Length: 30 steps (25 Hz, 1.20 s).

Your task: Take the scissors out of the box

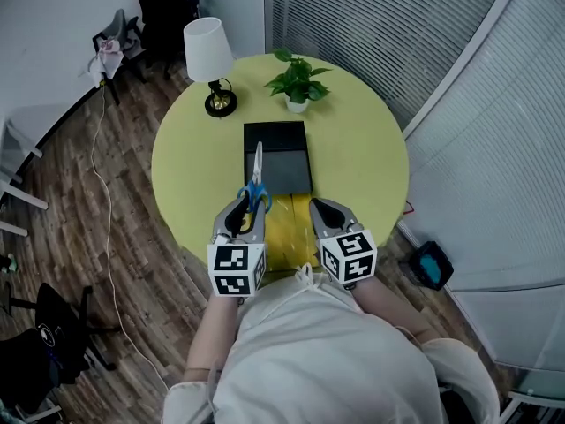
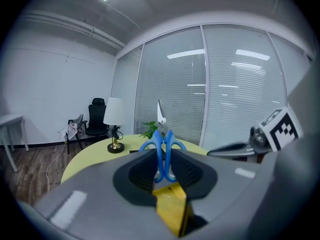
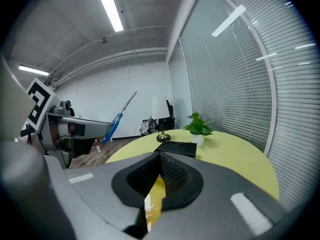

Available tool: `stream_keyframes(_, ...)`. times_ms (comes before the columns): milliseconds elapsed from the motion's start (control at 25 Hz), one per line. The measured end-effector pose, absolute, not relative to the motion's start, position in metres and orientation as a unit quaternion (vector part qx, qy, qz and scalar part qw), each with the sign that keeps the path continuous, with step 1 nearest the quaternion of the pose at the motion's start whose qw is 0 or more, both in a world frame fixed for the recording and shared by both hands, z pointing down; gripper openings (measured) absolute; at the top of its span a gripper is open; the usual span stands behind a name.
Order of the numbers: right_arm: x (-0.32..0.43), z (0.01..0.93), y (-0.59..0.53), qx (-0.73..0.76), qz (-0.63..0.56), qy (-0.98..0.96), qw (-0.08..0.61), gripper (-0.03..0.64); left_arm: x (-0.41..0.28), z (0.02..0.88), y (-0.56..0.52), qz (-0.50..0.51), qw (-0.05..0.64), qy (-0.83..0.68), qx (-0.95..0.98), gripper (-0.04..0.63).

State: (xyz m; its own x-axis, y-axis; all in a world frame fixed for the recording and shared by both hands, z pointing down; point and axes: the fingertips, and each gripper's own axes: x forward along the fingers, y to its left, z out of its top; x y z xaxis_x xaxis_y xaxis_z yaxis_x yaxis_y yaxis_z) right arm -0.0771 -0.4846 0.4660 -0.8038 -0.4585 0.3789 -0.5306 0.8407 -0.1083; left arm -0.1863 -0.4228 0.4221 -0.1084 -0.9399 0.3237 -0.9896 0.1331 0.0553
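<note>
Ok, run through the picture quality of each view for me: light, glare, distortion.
Head view: dim with a bluish cast, slightly soft, the table evenly lit. Left gripper view: strong fisheye bows the window blinds, which carry bright light reflections; the scissors are fairly crisp. Right gripper view: same bowing, the ceiling light strip blown out, corners black.

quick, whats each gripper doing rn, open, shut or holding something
left gripper: shut on the scissors, gripped at the blue handles
right gripper: shut, nothing between its jaws
</note>
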Motion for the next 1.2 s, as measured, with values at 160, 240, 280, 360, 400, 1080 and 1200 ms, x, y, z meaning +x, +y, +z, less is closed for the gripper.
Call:
stream_keyframes(160,-0.078,0.461,-0.484,0.26,0.092,-0.947,0.165,-0.002,-0.186,0.425,-0.424,0.09,0.144,-0.739,0.652,0.089)
stream_keyframes(240,-0.079,0.46,-0.484,0.258,0.087,-0.948,0.166,-0.002,-0.186,0.426,-0.424,0.091,0.144,-0.74,0.651,0.089)
stream_keyframes(280,-0.08,0.459,-0.483,0.257,0.087,-0.948,0.167,-0.002,-0.187,0.426,-0.424,0.092,0.145,-0.74,0.65,0.09)
stream_keyframes(360,-0.081,0.46,-0.483,0.255,0.088,-0.948,0.168,-0.002,-0.187,0.427,-0.424,0.093,0.148,-0.74,0.65,0.089)
stream_keyframes(400,-0.082,0.46,-0.483,0.254,0.089,-0.948,0.168,-0.002,-0.186,0.428,-0.424,0.094,0.149,-0.739,0.65,0.089)
stream_keyframes(1080,-0.093,0.474,-0.484,0.243,0.102,-0.947,0.182,-0.002,-0.188,0.441,-0.431,0.098,0.158,-0.737,0.65,0.091)
stream_keyframes(1200,-0.095,0.474,-0.487,0.241,0.101,-0.948,0.182,-0.002,-0.189,0.441,-0.436,0.097,0.155,-0.737,0.651,0.091)
